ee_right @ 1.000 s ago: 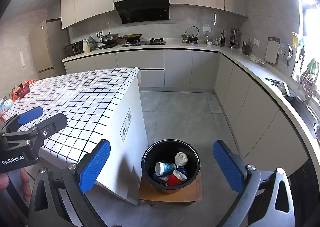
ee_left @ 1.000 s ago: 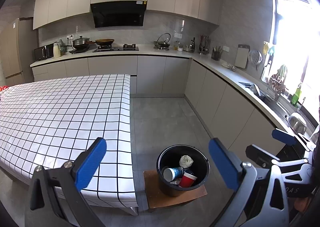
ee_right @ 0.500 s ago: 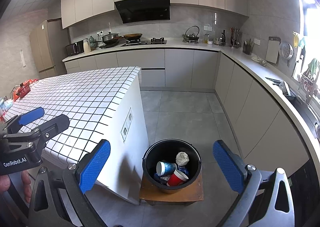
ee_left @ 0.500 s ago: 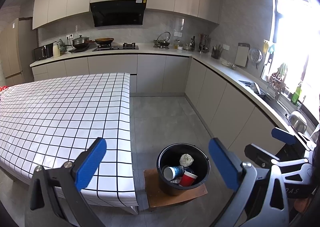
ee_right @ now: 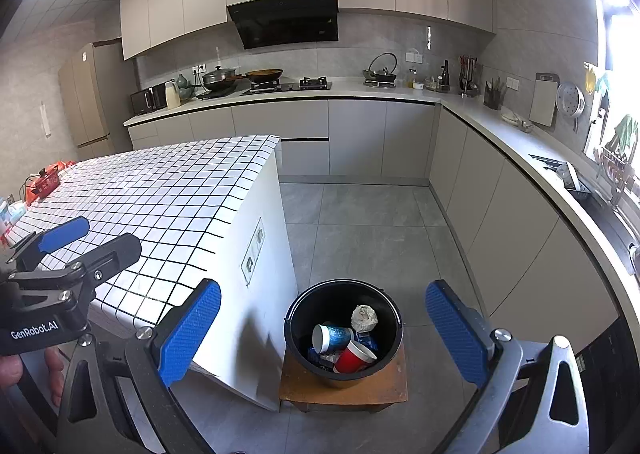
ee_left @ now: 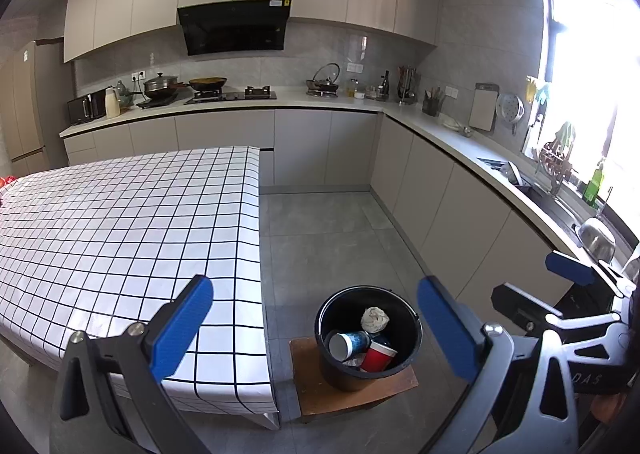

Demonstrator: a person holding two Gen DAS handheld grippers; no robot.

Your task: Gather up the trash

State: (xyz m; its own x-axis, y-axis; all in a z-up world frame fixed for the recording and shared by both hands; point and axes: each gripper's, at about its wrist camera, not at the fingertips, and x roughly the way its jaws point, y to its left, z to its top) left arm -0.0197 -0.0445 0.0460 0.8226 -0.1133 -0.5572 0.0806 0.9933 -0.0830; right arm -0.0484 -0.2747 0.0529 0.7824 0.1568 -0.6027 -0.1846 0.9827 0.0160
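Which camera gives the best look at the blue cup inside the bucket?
The right wrist view: the blue cup lies on its side in the bucket, white inside facing the camera. In the left wrist view the cup looks darker and smaller.

Both wrist views high, facing kitchen, sharing bin [ee_left: 368, 338] below

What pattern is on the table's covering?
White with a black grid on the tablecloth, clearest in the left wrist view.
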